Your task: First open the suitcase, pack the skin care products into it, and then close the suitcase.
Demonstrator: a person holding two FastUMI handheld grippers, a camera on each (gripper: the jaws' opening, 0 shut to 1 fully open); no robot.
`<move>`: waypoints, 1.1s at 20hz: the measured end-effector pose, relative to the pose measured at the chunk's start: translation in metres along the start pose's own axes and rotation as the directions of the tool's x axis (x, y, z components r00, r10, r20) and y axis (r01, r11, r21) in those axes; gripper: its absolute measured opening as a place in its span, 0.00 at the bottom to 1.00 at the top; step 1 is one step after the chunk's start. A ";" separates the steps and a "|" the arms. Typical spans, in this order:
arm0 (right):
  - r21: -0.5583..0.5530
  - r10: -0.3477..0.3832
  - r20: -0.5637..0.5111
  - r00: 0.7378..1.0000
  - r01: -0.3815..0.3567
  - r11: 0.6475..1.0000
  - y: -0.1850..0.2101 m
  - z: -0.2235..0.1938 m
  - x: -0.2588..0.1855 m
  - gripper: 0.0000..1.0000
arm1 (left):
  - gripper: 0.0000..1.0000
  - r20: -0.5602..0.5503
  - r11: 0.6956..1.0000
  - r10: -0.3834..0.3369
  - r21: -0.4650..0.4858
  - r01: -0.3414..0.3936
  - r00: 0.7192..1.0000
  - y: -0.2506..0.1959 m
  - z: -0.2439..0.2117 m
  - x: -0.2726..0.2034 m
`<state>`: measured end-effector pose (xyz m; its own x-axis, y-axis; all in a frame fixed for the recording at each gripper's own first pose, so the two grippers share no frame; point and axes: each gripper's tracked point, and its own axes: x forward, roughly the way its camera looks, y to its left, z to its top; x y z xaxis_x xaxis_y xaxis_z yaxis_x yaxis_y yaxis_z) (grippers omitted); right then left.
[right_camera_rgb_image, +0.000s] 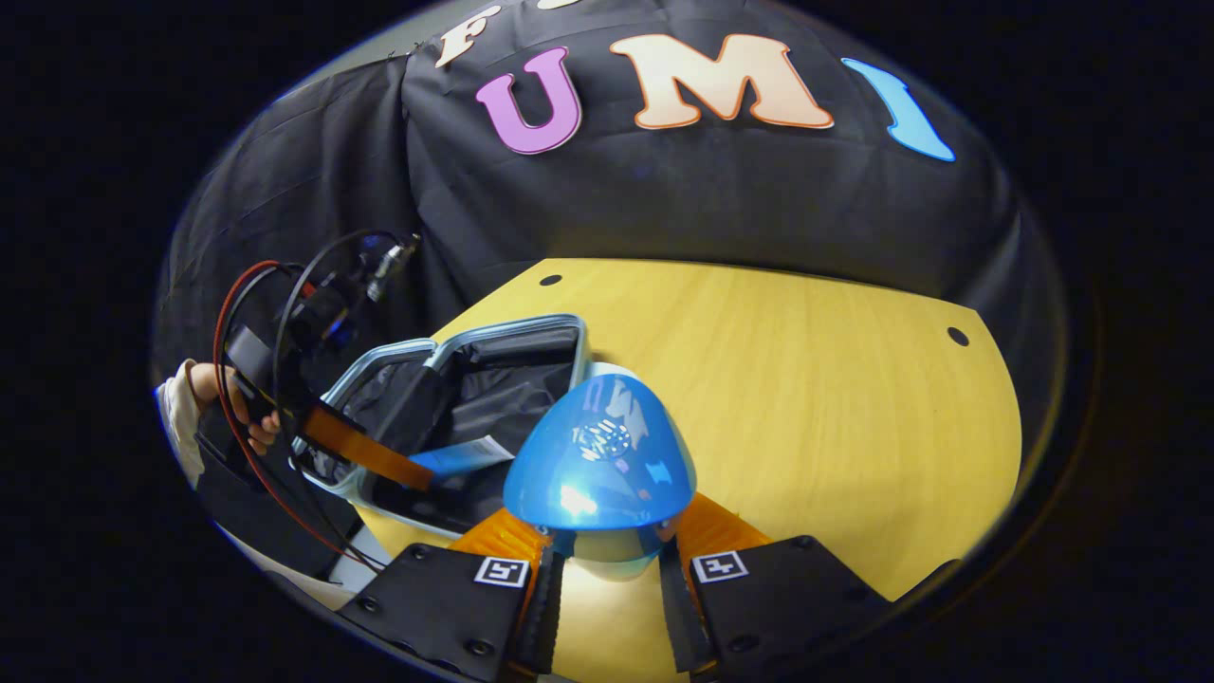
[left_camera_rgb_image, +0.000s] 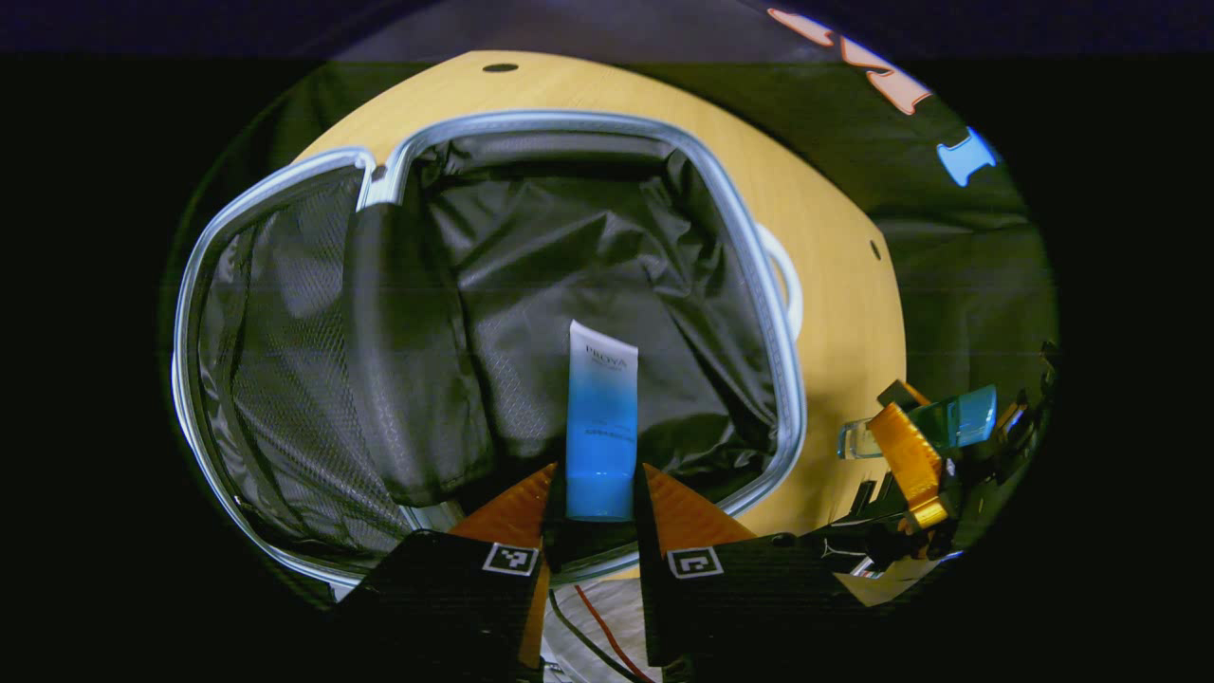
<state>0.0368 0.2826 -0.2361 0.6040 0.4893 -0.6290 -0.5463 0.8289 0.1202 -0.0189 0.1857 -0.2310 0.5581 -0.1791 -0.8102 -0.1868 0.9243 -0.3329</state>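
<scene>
The suitcase (left_camera_rgb_image: 285, 313) lies open on a yellow wooden table (left_camera_rgb_image: 835, 285). It has a pale blue rim and dark cloth inside, with a mesh pocket on one half. In the left gripper view, the left gripper (left_camera_rgb_image: 601, 531) is clamped on a tube (left_camera_rgb_image: 601, 427). The tube is white at the top and blue lower down. Both fingers press on its blue bottom end, and the tube sticks out over the open half of the suitcase, above the dark cloth. Off to the side of that view, past the suitcase rim, the other gripper holds a blue jar (left_camera_rgb_image: 958, 417) over the table. In the right gripper view, the right gripper (right_camera_rgb_image: 607, 569) is closed on that jar (right_camera_rgb_image: 599, 465). The jar has a shiny blue round top and it sits between the two fingers, with both pressing on its sides. It is up in the air, beside the suitcase (right_camera_rgb_image: 455, 398). Farther back in this view you can see the left gripper (right_camera_rgb_image: 417, 470) with the tube (right_camera_rgb_image: 465, 457) over the suitcase, and a hand (right_camera_rgb_image: 256, 427) holding it, with red and black wires looping around.
</scene>
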 end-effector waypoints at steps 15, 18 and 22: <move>-0.056 0.070 -0.286 0.956 -0.090 0.994 0.087 -0.048 0.083 0.48 | 0.89 0.161 1.000 -0.002 -0.010 0.004 0.987 0.015 -0.005 -0.068; -0.078 0.059 -0.329 0.943 -0.089 0.993 0.090 -0.060 0.092 0.44 | 0.93 0.228 0.998 0.016 -0.061 -0.002 0.974 0.033 -0.005 -0.108; -0.090 0.032 -0.366 0.930 -0.070 0.993 0.092 -0.068 0.099 0.45 | 0.94 0.288 0.987 0.057 -0.163 -0.009 0.956 0.073 -0.008 -0.132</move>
<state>0.0074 0.3891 -0.3396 0.3319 0.3829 -0.8621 -0.6374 0.7647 0.0943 -0.1126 0.2743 -0.1523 0.7558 -0.0218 -0.6545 -0.3214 0.8584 -0.3997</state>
